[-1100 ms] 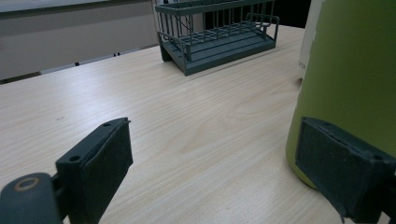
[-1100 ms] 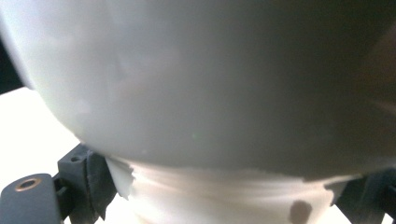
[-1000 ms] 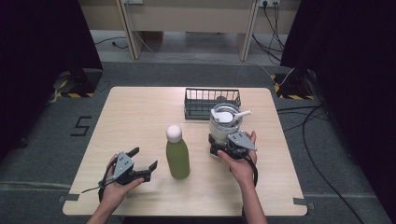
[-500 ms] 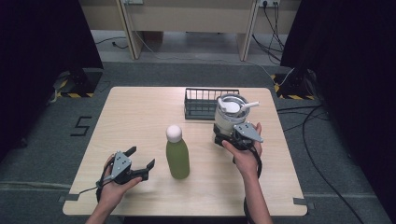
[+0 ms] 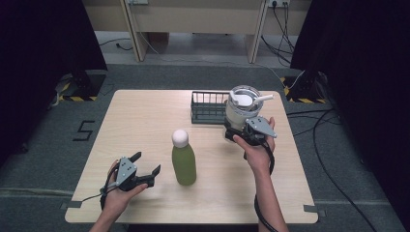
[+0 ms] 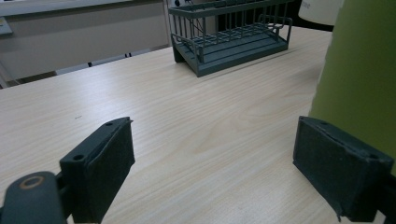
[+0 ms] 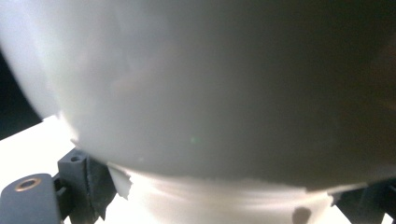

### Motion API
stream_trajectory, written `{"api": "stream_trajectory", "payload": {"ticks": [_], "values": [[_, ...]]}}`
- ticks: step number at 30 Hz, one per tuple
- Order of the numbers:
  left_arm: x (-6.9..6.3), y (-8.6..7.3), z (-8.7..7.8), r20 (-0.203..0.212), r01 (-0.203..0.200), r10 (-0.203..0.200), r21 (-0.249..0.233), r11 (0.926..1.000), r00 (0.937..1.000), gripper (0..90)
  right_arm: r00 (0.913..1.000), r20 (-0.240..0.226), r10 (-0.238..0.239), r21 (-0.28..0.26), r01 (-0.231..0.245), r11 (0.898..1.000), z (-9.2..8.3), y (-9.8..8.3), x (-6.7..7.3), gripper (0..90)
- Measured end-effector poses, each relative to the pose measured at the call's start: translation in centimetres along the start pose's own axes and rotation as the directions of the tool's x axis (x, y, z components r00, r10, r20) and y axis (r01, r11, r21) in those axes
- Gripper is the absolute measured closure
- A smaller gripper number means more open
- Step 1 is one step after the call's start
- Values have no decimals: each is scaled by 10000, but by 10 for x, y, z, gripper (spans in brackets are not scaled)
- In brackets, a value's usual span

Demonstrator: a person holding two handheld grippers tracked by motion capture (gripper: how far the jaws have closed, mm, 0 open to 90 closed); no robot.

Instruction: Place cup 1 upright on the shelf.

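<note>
One white cup [image 5: 241, 113] with a straw is clamped at its base by the right gripper [image 5: 240, 131], lifted beside the wire rack [image 5: 208, 107]; setting it down remains. The left gripper [image 5: 146, 169] rests wide open, empty, near the green bottle [image 5: 183, 157].

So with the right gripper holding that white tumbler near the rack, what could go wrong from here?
1. The right gripper clamps the white tumbler low on its base, so the tall body may tip or slip.
2. The tumbler hangs close beside the dark wire rack; it could knock the rim on the way in.
3. The straw juts out sideways from the lid and might catch.
</note>
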State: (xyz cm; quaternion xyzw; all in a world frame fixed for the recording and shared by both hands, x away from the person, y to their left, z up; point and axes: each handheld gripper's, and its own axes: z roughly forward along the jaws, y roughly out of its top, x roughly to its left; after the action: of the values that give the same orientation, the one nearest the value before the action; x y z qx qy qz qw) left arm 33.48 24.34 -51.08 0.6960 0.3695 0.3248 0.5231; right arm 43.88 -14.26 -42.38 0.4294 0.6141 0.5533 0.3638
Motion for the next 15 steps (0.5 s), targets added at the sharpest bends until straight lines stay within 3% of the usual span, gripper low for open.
{"api": "stream_trajectory", "payload": {"ticks": [15], "values": [[2, -2, -2, -72, 145, -145, -11, 9999, 9999, 127, 9990, 411, 186, -54, -184, 9998, 10, 16, -16, 108]]}}
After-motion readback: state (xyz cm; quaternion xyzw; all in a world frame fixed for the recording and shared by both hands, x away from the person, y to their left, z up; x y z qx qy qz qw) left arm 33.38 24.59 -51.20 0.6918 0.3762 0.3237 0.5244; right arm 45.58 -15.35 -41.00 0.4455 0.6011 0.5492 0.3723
